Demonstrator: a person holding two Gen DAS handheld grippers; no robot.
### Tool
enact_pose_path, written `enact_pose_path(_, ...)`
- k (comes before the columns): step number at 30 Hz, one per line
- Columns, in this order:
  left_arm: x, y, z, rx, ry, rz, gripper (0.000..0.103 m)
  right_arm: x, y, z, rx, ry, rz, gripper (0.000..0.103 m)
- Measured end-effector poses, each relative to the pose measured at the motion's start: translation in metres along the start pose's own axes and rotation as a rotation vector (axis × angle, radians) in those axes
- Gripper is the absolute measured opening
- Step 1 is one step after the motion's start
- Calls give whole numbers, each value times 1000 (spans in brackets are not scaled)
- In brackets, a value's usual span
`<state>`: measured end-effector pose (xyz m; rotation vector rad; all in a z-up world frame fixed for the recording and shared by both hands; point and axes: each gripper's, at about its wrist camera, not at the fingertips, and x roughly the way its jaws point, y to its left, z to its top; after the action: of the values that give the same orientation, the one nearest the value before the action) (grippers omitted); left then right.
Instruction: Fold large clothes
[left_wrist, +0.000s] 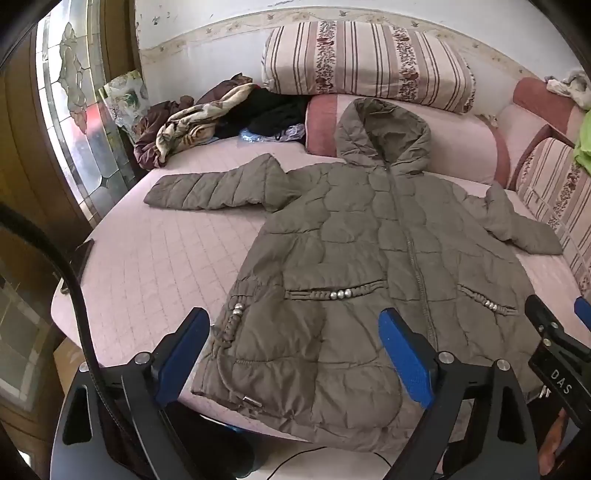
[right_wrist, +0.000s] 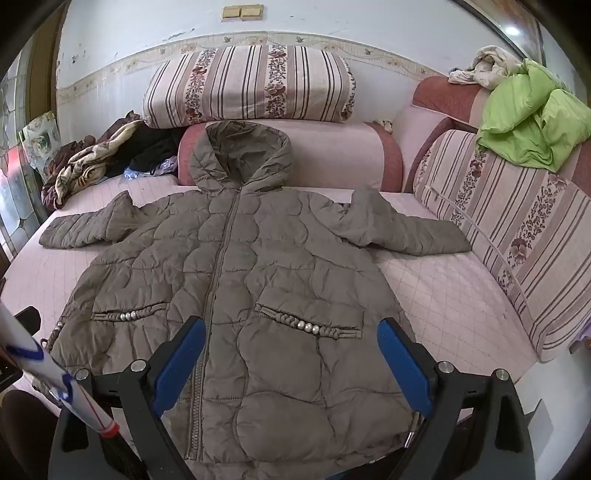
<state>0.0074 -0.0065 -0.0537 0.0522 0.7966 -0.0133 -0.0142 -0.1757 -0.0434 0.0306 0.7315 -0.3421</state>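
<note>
An olive-brown quilted hooded coat (left_wrist: 354, 236) (right_wrist: 236, 280) lies flat and face up on the pink bed, zipper closed, both sleeves spread sideways, hood toward the bolster. My left gripper (left_wrist: 295, 350) hangs open over the coat's lower left hem, blue pads wide apart, nothing between them. My right gripper (right_wrist: 291, 354) is open too, above the lower right front near the beaded pocket (right_wrist: 306, 326). The right gripper's black finger (left_wrist: 554, 339) also shows at the right edge of the left wrist view.
A striped folded quilt (right_wrist: 251, 81) rests on a pink bolster (right_wrist: 332, 155) at the back. Crumpled clothes (left_wrist: 207, 114) are piled back left. A striped cushion (right_wrist: 517, 236) and a green garment (right_wrist: 532, 122) sit on the right. A window (left_wrist: 70, 110) borders the left.
</note>
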Motion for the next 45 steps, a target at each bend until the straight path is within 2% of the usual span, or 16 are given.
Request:
enact_pose_path(15, 2, 8, -3, -6, 15, 4, 92, 1, 1, -6, 6, 6, 3, 96)
enact_pose_path(22, 7, 3, -7, 24, 34, 1, 92, -2, 4, -14, 6, 17, 2, 96)
enact_pose_path(29, 14, 6, -10, 15, 70, -27, 92, 2, 7, -9, 1, 70, 6, 96)
enact_pose_path(34, 17, 12, -10, -17, 83, -59, 92, 6, 10, -9, -6, 56, 4, 96)
enact_pose_path(45, 27, 29, -5, -39, 84, -50, 92, 11, 31, -4, -59, 35, -15, 96)
